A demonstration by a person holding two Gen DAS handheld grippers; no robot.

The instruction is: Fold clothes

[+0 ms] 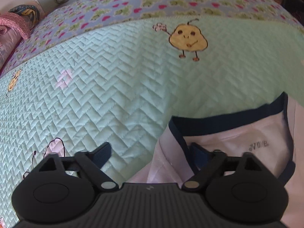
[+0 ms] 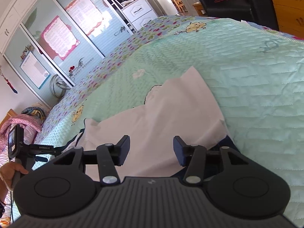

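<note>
A white shirt (image 1: 237,138) with a navy collar band (image 1: 218,121) lies on the mint quilted bedspread (image 1: 114,95). In the left wrist view my left gripper (image 1: 150,152) stands open at the shirt's collar. One finger is over the bare quilt and the other is over the neck opening. The shirt's shoulder edge lies between them, not pinched. In the right wrist view the shirt (image 2: 161,110) is spread flat and partly folded. My right gripper (image 2: 152,150) hovers open at its near edge, jaws apart over the white cloth.
The bed has a floral border (image 1: 152,1) and cartoon prints (image 1: 188,38). Pink bedding (image 2: 24,123) is piled at the far left. Sliding wardrobe doors (image 2: 62,34) stand beyond the bed. A hand (image 2: 9,172) holds the other gripper's handle at the left edge.
</note>
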